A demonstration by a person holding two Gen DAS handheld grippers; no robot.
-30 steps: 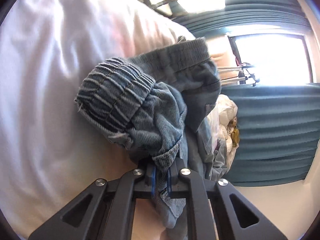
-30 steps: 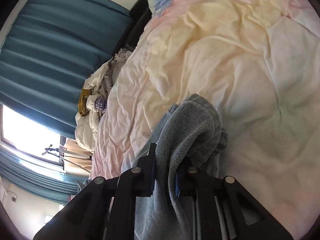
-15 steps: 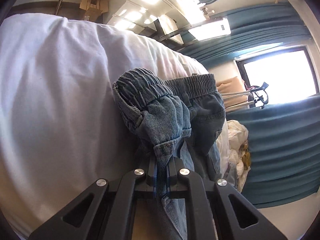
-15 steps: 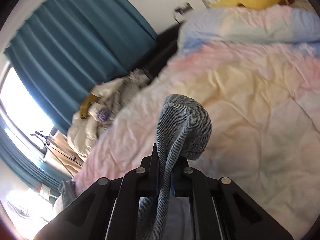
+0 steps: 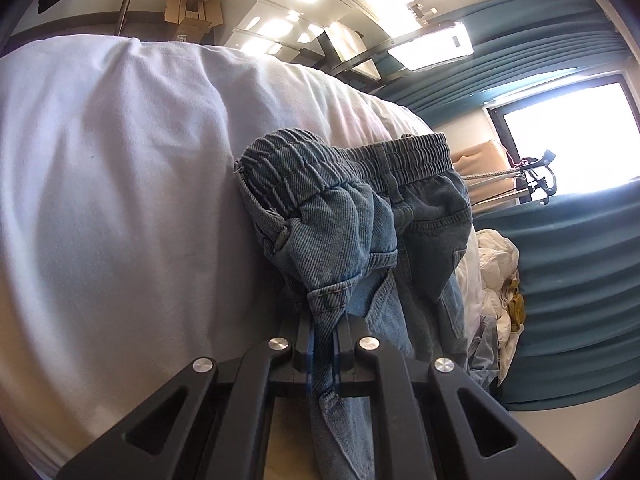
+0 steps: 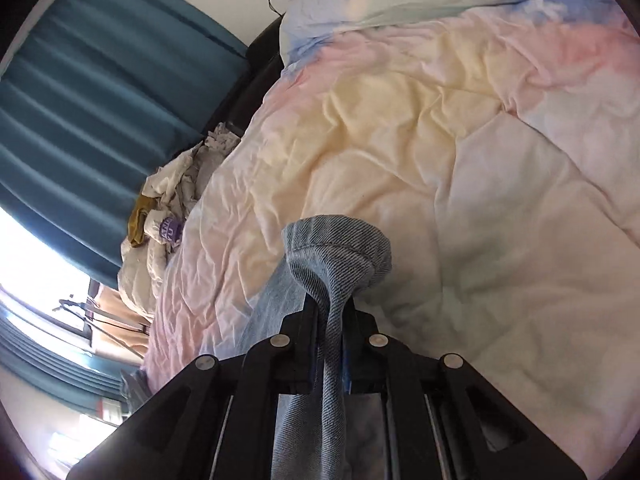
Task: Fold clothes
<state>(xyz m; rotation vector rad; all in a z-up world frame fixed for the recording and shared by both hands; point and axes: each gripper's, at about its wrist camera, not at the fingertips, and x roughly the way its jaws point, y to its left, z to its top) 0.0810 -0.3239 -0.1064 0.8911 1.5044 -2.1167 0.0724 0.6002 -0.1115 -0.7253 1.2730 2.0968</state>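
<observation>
Left gripper [image 5: 323, 334]: jaws clenched on a bunched fold of the jeans [image 5: 352, 232], the denim pinched tight between the two blue-edged pads, with a loose end hanging below them. Right gripper [image 6: 334, 320]: jaws likewise clenched on another part of the jeans [image 6: 338, 256], a narrow rope of denim passing between the pads and ending in a rounded, hemmed lump just above them.

Jeans: faded blue denim with an elastic, gathered waistband. In the left view the waistband is doubled over itself in a crumpled mass above the jaws, a pocket seam showing to its right; the cloth hangs against the white side of the bed [image 5: 120, 200]. In the right view the gripped denim stands above the duvet [image 6: 460, 152], which is creased and washed in pale pink, yellow and blue, and more denim trails down to the left of the jaws.

Surroundings: a heap of pale clothes [image 6: 168, 208] lies at the bed's far edge, beside the teal curtain [image 6: 92, 92]. Cardboard boxes [image 5: 192, 14] stand beyond the bed in the left view.
</observation>
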